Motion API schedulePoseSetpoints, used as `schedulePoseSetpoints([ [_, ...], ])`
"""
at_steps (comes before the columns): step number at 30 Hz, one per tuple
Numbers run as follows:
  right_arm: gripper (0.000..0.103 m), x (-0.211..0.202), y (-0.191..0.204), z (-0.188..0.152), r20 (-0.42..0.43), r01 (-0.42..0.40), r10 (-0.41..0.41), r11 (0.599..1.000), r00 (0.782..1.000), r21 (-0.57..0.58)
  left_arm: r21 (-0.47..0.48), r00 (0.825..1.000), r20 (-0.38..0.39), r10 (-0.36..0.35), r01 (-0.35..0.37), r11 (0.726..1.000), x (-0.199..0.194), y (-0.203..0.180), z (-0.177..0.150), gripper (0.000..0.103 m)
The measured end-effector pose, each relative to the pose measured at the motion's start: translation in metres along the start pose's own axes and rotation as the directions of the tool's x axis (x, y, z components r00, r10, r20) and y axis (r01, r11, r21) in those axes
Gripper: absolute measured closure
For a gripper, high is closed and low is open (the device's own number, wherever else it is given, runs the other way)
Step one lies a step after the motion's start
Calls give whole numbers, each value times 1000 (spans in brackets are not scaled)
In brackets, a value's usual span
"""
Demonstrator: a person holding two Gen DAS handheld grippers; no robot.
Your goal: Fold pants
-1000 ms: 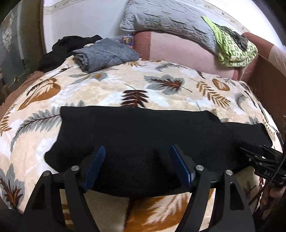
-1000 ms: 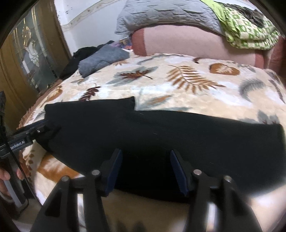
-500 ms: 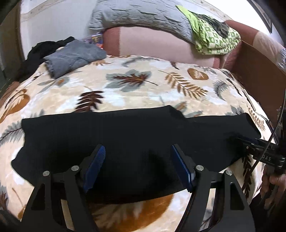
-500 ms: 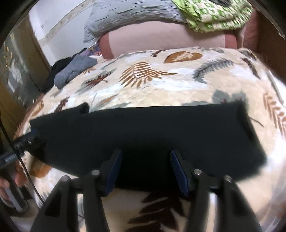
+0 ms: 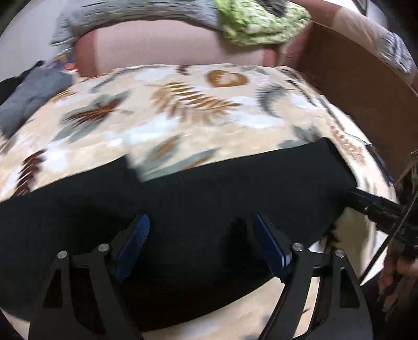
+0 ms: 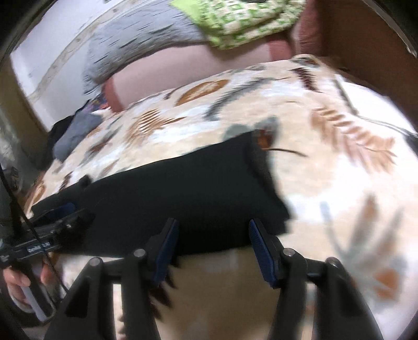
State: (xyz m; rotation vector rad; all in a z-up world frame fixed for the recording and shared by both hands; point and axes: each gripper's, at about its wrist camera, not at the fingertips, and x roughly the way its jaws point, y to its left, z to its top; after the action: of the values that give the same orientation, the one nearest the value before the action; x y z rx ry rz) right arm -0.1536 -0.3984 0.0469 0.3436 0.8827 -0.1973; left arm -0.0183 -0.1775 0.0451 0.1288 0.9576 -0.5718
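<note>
The black pants (image 5: 209, 188) lie as a long flat band across the leaf-patterned blanket (image 5: 183, 117). My left gripper (image 5: 199, 218) hovers over their near edge; its jaws are opening, the blue pads wide apart and pressing on nothing. My right gripper (image 6: 213, 222) stands open at the near edge of the pants (image 6: 169, 188), close to their right end, with cloth and blanket showing between its fingers. In the left wrist view the right gripper (image 5: 371, 206) reaches the pants' right end. In the right wrist view the left gripper (image 6: 60, 217) sits at their left part. Both views are blurred.
A grey pillow (image 5: 135, 13) and a green patterned cloth (image 5: 261, 23) rest on the pink headboard cushion (image 5: 169, 47). Folded grey clothes (image 5: 28, 96) lie at the far left. A brown wooden board (image 5: 352, 86) borders the bed on the right. A hand (image 6: 15, 282) holds the left gripper's handle.
Both views have swept to the right along the pants and rolled, now blurred. The pants' right end sits nearer the right gripper. The left jaws stand slightly wider.
</note>
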Motion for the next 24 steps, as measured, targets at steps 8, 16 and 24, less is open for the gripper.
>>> schedulePoseSetpoints([
  [8, 43, -3, -43, -14, 16, -114, 113, 979, 993, 171, 138, 962, -62, -265, 271, 953, 34, -51, 68, 21],
  [16, 37, 8, -49, -17, 100, -229, 211, 944, 972, 236, 205, 882, -256, -395, 449, 870, 100, -112, 112, 21],
  [24, 38, 21, -53, -11, 155, -277, 242, 921, 958, 275, 280, 865, -322, -384, 475, 834, 132, -158, 109, 18],
])
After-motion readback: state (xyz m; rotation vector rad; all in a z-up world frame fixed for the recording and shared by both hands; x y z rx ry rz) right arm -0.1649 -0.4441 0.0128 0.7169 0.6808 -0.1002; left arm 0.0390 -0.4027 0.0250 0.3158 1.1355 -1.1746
